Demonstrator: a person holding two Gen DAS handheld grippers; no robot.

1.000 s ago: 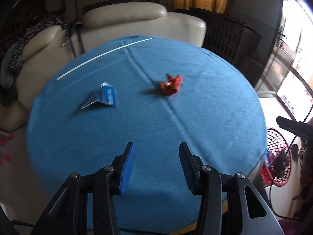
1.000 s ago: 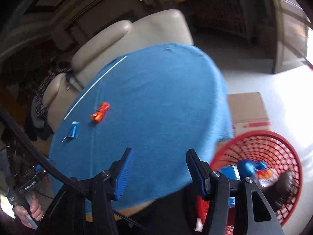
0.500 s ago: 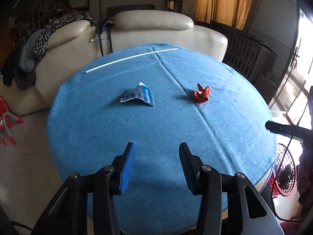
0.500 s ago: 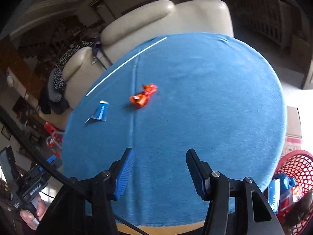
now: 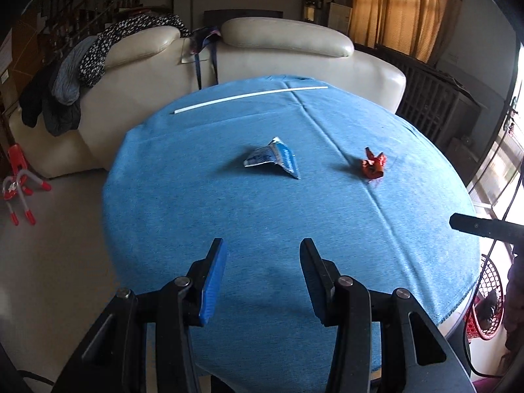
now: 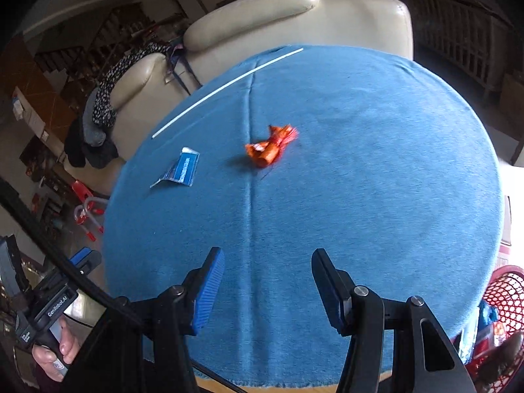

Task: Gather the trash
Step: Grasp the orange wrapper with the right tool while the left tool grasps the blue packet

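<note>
A round table under a blue cloth [image 5: 229, 216] [image 6: 376, 180] carries three bits of trash. A flattened blue wrapper [image 5: 273, 159] [image 6: 179, 170] lies mid-table, a crumpled orange wrapper [image 5: 372, 166] [image 6: 270, 148] to its right, and a thin white straw [image 5: 249, 97] [image 6: 226, 88] along the far edge. My left gripper [image 5: 263, 255] hovers open over the near part of the cloth, with nothing between its fingers. My right gripper [image 6: 268, 263] is likewise open and empty, short of the orange wrapper. A red mesh basket [image 6: 504, 298] [image 5: 488, 298] with collected wrappers sits on the floor at the right.
A cream sofa [image 5: 281, 42] stands behind the table, with clothes [image 5: 98, 55] draped over its left back. A red and white toy [image 5: 18, 186] lies on the floor at left. A hand holding the other gripper's handle [image 6: 55, 350] shows at lower left.
Both views have swung left across the table. The basket has slid from the centre-right of the right wrist view to its edge, and both wrappers now sit nearer the middle. Jaws unchanged.
</note>
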